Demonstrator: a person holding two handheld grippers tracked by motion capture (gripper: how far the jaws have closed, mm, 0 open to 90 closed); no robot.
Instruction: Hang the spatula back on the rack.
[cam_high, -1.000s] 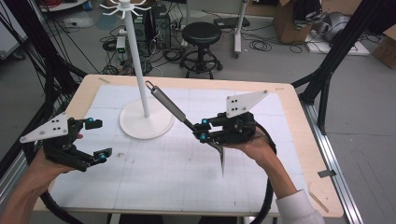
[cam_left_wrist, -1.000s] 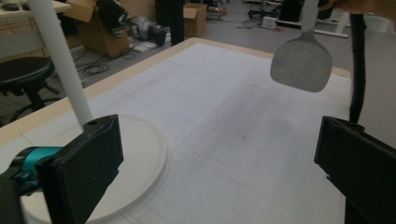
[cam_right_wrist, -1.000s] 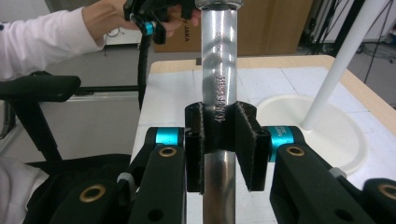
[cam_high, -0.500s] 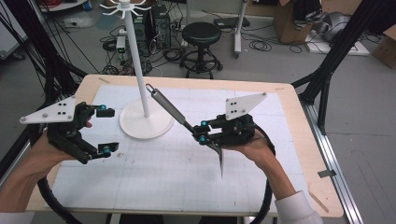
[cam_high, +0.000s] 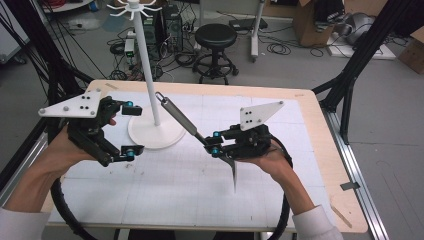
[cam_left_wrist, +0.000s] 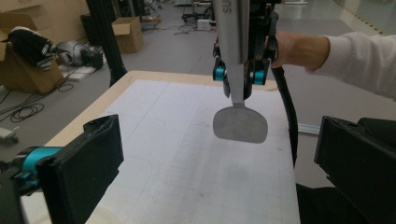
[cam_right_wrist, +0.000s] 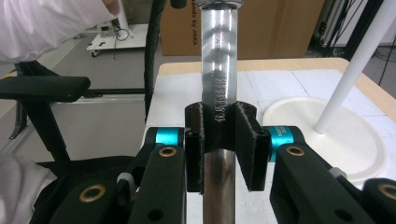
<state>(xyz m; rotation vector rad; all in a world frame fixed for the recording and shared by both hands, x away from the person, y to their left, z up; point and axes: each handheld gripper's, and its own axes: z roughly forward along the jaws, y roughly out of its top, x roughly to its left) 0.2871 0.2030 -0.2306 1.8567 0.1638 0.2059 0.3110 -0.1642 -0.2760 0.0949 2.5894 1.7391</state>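
My right gripper (cam_high: 214, 142) is shut on the shaft of a metal spatula (cam_high: 180, 117), held above the middle of the table. Its handle, tipped with a hanging loop, slants up and left toward the white stand (cam_high: 155, 132); its blade (cam_high: 234, 172) points down toward the person. The right gripper view shows the pads clamped on the shiny handle (cam_right_wrist: 219, 93) of that gripper (cam_right_wrist: 219, 149). My left gripper (cam_high: 131, 127) hangs open and empty, raised at the left just beside the stand's base. Seen from it, the spatula's blade (cam_left_wrist: 240, 123) lies straight ahead under the right gripper (cam_left_wrist: 240, 74).
The stand's thin pole (cam_high: 147, 65) rises from a round base at the table's back left, with hooks at its top. A white gridded mat (cam_high: 200, 200) covers the wooden table. A stool (cam_high: 215, 37), boxes and cables lie on the floor beyond.
My left gripper has risen and moved forward and to the right, closer to the stand's base. The right gripper and the spatula have kept still.
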